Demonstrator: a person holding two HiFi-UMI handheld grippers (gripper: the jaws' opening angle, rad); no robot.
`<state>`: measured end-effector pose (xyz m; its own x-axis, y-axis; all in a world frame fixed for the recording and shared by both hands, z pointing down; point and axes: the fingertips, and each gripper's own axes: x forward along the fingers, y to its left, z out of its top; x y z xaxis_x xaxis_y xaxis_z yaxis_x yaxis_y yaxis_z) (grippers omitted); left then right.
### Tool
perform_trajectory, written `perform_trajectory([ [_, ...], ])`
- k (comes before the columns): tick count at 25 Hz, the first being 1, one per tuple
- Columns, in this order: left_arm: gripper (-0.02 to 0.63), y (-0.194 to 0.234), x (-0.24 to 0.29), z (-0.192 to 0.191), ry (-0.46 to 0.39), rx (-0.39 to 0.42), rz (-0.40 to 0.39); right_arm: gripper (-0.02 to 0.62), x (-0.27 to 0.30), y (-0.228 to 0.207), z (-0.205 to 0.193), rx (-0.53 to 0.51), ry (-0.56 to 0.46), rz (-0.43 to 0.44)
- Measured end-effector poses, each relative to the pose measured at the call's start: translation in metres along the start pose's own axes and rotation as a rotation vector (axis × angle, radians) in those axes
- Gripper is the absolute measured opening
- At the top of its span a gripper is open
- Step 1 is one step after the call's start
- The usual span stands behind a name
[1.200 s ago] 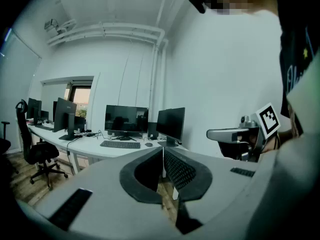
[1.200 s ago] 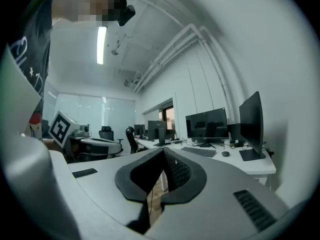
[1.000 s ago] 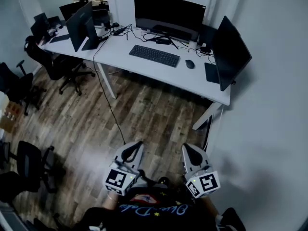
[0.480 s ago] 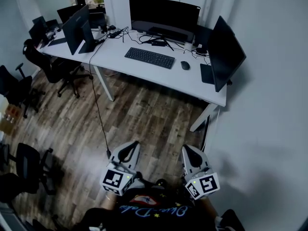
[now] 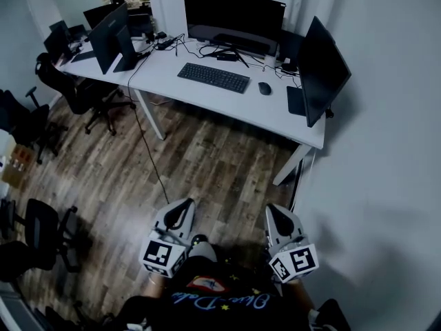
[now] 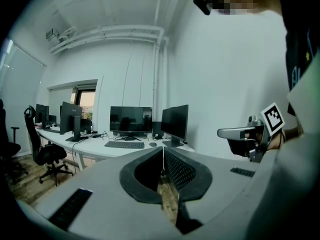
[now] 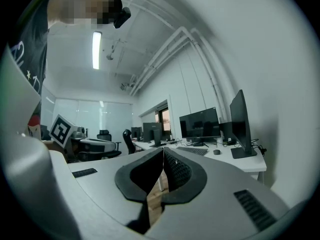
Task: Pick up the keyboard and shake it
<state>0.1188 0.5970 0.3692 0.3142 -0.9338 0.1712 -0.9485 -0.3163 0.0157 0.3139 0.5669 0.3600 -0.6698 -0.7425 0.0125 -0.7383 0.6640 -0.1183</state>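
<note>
Keyboard (image 5: 213, 78) lies on the desk (image 5: 231, 109), far ahead of both claws, its long side running left to right. Left claw (image 5: 180, 209) and right claw (image 5: 274, 212) are pressed together with nothing inside. The left one looks a bit nearer.

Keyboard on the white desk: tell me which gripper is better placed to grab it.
Left, marginally. The left gripper and right gripper are both shut, empty and far from the desk; the keyboard sits slightly nearer the left one's line.
</note>
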Motion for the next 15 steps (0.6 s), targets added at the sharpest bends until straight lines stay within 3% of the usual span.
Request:
perform_trajectory([
  [6,0.006,0.011,0.011,-0.006,0.013,-0.010,0.003,0.000,0.012,0.001,-0.002,0.013,0.006,0.019],
  [15,0.006,0.046,0.069,0.006,-0.025,0.004,-0.060,0.000,0.065,-0.023,0.007,0.020,-0.015,-0.011],
])
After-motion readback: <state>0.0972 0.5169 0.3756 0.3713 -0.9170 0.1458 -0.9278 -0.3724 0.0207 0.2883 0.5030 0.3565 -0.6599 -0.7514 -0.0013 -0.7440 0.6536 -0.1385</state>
